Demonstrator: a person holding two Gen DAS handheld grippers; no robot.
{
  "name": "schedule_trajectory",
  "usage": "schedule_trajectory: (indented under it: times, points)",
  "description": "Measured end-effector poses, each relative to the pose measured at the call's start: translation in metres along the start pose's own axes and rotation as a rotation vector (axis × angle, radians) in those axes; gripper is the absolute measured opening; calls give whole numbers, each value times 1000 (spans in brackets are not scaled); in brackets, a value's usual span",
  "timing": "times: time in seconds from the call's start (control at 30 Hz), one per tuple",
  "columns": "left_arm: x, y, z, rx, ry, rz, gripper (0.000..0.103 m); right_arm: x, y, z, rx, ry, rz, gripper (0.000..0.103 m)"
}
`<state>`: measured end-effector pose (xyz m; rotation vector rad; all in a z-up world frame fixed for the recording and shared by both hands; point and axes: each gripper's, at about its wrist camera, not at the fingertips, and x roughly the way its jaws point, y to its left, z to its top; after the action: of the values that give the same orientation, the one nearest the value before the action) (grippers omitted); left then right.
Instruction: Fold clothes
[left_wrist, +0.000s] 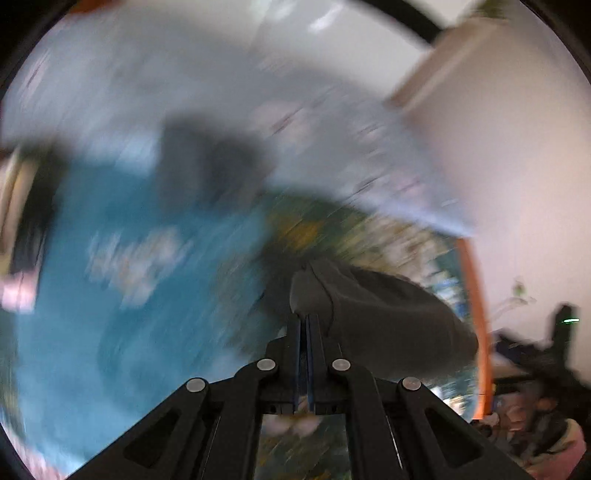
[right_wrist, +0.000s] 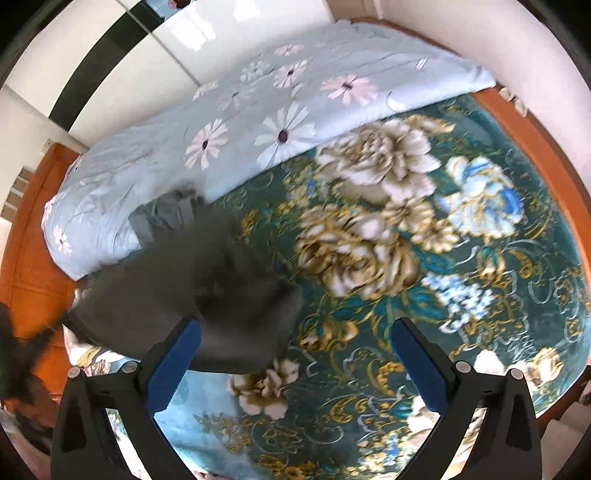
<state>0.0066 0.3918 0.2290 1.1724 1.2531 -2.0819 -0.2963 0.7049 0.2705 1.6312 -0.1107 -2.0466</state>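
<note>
The left gripper (left_wrist: 305, 321) is clamped on a fold of the dark grey garment (left_wrist: 384, 314), which bunches just past the fingertips and trails off to the right in that view. From the right wrist the garment (right_wrist: 184, 295) lies over the floral blanket (right_wrist: 406, 240) near the pale duvet (right_wrist: 221, 122) — blurred, its long axis running roughly from lower left toward the duvet edge. The right gripper (right_wrist: 295, 354) stands wide open above the blanket, holding nothing. A teal shirt (left_wrist: 122, 251) lies blurred at left.
</note>
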Motion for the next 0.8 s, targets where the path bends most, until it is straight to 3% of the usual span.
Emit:
schedule_trajectory:
  times: [0.1, 0.3, 0.5, 0.67, 0.77, 0.8]
  points:
    - [30, 72, -28, -166, 142, 82, 3, 12, 24, -12, -17, 19, 43, 103]
    - [48, 152, -65, -293, 249, 142, 3, 35, 53, -27, 4, 2, 100, 103]
    - [56, 182, -69, -305, 284, 207, 4, 99, 31, -60, 249, 153, 151, 103]
    - [92, 223, -48, -293, 318, 248, 6, 146, 42, -80, 238, 271, 174, 103]
    - [95, 220, -36, -267, 334, 263, 12, 172, 64, -89, 181, 321, 195, 101]
    - [97, 218, -33, -260, 332, 266, 13, 182, 73, -90, 147, 338, 189, 96]
